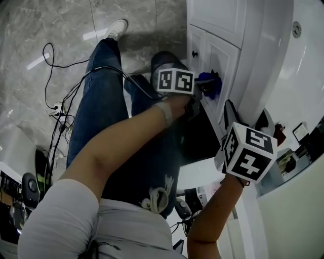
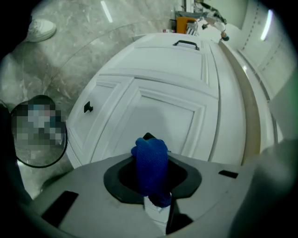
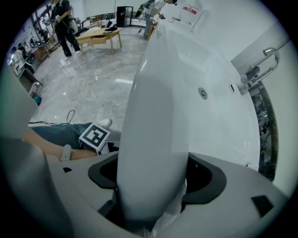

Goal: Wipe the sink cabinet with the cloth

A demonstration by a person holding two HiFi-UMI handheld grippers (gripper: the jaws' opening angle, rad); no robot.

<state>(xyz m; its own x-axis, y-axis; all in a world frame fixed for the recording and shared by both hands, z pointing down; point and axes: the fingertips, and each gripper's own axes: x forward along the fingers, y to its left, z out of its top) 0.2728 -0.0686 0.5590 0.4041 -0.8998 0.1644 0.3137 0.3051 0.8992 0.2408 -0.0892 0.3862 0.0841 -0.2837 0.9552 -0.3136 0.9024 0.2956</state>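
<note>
The left claw [image 1: 200,90] is closed on the blue cloth [image 2: 151,168], which stands bunched between its jaws and pokes out past the tips. The cloth sits right at the front of the white sink cabinet [image 2: 164,118], over the recessed panel of a door. Whether it presses on the panel cannot be told. A small dark knob [image 2: 87,108] lies to the left on the next door, well apart from the cloth, and a dark handle [image 2: 186,44] sits further along the cabinet front.

The right claw [image 3: 156,179] is clamped over the rounded sink rim [image 3: 158,107], which fills the gap between its jaws. Beyond the rim the basin [image 3: 219,88] opens out, with a tap [image 3: 260,65] at its far side.

The person's legs [image 1: 101,101] stand just beside the cabinet, leaving a narrow gap. Cables [image 1: 55,96] trail over the grey marble floor [image 1: 61,30] to the left, where there is more open room.

A bottle [image 3: 188,9] on the worktop carries a red label too small to read. Both marker cubes show black-and-white squares.
</note>
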